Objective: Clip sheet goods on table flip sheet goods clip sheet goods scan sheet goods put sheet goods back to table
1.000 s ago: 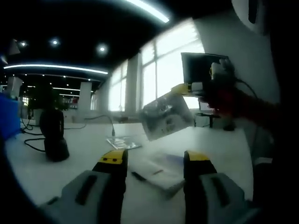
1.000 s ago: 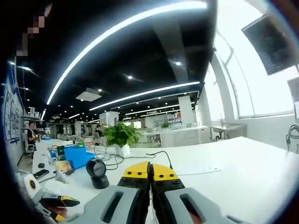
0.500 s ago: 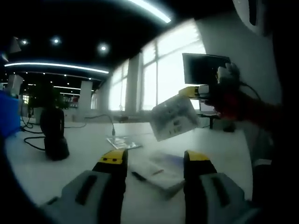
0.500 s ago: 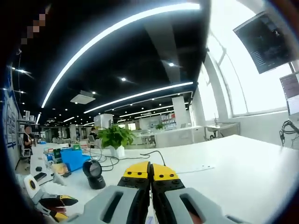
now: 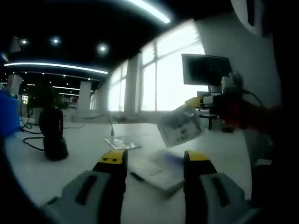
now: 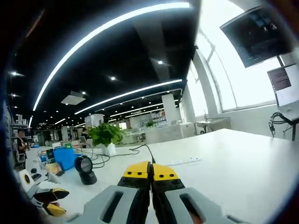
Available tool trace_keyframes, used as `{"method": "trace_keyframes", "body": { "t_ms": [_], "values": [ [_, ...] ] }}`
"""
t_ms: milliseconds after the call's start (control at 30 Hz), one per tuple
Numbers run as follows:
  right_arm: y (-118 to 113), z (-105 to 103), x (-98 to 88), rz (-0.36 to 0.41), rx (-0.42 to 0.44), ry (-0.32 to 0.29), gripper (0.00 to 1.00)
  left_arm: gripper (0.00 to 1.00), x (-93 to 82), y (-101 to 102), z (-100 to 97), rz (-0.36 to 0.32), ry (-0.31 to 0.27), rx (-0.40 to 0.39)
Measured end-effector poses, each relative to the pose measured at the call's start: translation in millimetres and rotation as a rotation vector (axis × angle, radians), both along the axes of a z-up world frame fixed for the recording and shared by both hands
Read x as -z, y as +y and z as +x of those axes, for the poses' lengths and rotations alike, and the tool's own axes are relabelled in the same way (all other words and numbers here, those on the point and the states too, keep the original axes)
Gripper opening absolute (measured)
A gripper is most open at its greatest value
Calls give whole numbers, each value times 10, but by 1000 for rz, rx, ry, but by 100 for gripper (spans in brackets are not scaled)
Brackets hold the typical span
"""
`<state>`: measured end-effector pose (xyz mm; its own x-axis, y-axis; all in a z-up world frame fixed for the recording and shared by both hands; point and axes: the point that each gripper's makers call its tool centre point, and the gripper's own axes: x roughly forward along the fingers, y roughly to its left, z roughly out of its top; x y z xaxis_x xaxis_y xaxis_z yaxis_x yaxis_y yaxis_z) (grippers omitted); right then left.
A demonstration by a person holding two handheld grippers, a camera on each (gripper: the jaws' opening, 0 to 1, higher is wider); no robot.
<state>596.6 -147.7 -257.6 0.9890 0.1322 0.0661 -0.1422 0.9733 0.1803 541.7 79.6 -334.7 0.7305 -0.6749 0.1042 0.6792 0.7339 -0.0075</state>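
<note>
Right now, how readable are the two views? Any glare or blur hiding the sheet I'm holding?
Left gripper view: dim, the bright windows backlight the scene, and the sheet in the right claw is soft, its print unreadable. Right gripper view: brighter and sharper, with fisheye bending of the ceiling light strips; the window is blown out white, and the scanner is clear.

The left gripper (image 5: 150,161) has its jaws apart; the right gripper (image 6: 150,171) has jaws pressed together, raised.
</note>
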Motion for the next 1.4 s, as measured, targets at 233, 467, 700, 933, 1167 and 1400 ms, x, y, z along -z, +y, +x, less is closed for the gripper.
{"method": "trace_keyframes", "body": {
  "t_ms": [233,467,700,933,1167,1400],
  "values": [
    [-131,-32,-39,18,30,-20,0,40,24,-2,7,18,-1,-8],
    [-102,-65,30,18,46,-21,0,40,5,6,9,15,-10,-14],
    [-191,-98,53,39,76,-24,0,40,2,-7,6,18,-13,-13],
    [-285,-61,81,22,105,-18,0,41,-40,26,-9,1,-23,-24],
    [-496,-69,130,14,156,-6,0,42,47,-46,-20,63,-20,-14],
    [-728,-42,233,31,190,29,0,45,71,-143,-99,93,-32,35]
  ]
}}
